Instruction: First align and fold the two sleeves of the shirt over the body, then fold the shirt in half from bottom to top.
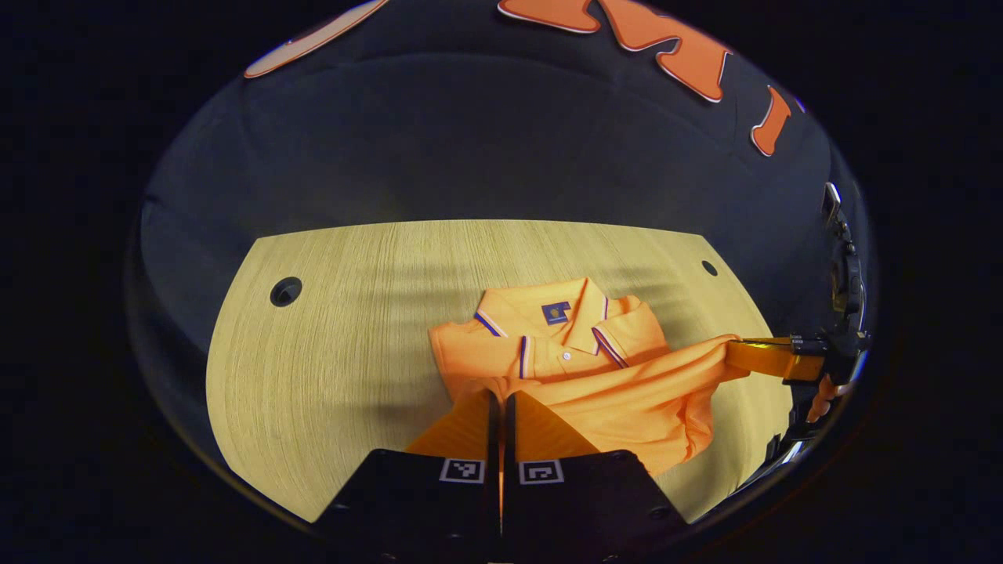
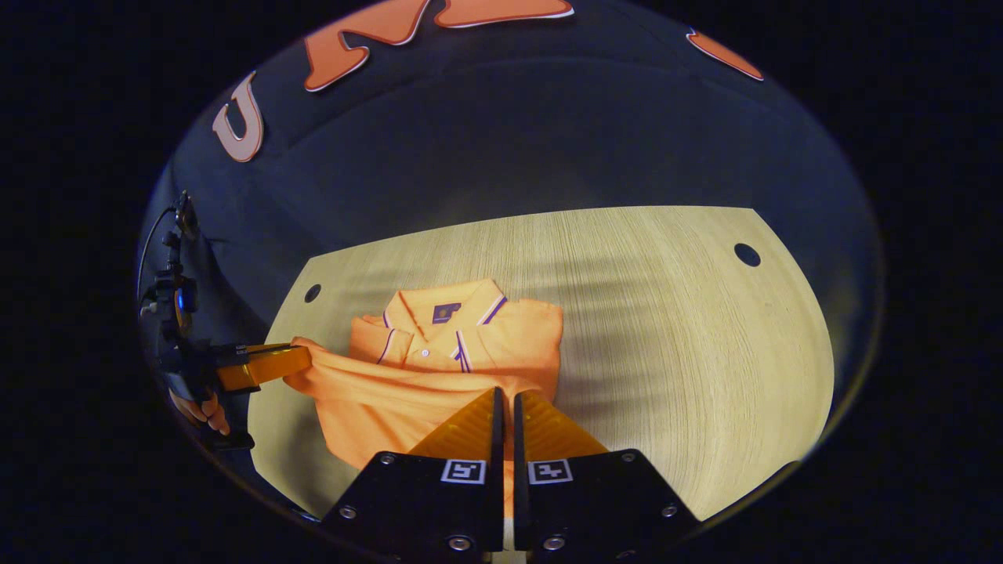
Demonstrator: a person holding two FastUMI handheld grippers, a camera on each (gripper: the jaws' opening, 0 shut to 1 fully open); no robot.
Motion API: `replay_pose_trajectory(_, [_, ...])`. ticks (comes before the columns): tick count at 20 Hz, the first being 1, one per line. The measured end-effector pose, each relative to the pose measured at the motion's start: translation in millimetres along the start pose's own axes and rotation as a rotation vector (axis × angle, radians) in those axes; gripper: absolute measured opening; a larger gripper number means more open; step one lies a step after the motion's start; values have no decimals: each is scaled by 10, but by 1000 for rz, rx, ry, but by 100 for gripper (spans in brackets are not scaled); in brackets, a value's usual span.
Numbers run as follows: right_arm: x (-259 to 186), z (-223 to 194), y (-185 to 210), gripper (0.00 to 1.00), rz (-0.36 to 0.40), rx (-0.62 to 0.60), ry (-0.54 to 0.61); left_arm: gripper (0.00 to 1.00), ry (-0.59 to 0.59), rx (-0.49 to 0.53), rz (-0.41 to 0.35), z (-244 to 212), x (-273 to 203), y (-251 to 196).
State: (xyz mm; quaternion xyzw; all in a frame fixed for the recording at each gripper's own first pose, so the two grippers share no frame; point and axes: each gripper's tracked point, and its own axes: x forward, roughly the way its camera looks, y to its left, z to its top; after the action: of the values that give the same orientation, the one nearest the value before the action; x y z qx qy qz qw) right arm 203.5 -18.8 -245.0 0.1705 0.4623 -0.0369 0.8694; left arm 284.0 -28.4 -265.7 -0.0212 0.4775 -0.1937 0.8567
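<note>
Shirt [image 1: 580,368] near worktop [image 1: 345,352] front edge, collar toward far edge; hem pinched and lifted by left claw [image 1: 501,407] and right claw [image 2: 505,407], both closed on fabric.

Neck label [image 1: 555,312] of the orange polo shirt [image 1: 619,392]: a dark patch with a small emblem is being shown; no wording can be read.
Square coded markers [image 2: 462,471] on the gripper bodies: patterns are being displayed, no letters or numbers.
</note>
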Motion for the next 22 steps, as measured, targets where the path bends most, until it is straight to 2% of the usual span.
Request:
replay_pose_trajectory(5, [212, 309, -99, 4, -55, 60, -34, 5, -2, -47, 12, 194, 255, 67])
replay_pose_trajectory(7, [206, 353, -134, 5, -68, 87, -45, 12, -9, -46, 18, 263, 286, 96])
replay_pose_trajectory(9, [180, 384, -185, 21, -94, 83, -87, 56, -41, -37, 43, 313, 275, 156])
replay_pose_trajectory(10, [110, 392, -188, 42, -92, 78, -111, 78, -60, -30, 70, 350, 263, 214])
replay_pose_trajectory(11, [21, 404, -157, 49, -83, 79, -141, 100, -85, -24, 84, 396, 173, 227])
replay_pose_trajectory(12, [-65, 407, -143, 59, -77, 79, -169, 100, -115, -12, 99, 437, 97, 219])
replay_pose_trajectory(13, [-171, 396, -147, 65, -81, 76, -197, 99, -153, 3, 116, 489, 0, 214])
replay_pose_trajectory(14, [-298, 395, -166, 77, -87, 65, -230, 99, -192, 11, 122, 530, -125, 179])
replay_pose_trajectory(16, [-583, 380, -198, 91, -108, 28, -299, 99, -264, 23, 120, 580, -451, 5])
replay_pose_trajectory(18, [-897, 356, -162, 95, -115, -17, -364, 99, -345, 27, 128, 633, -805, -193])
replay_pose_trajectory(22, [-1488, 275, -101, 96, -121, -124, -476, 98, -474, 20, 142, 502, -1548, -553])
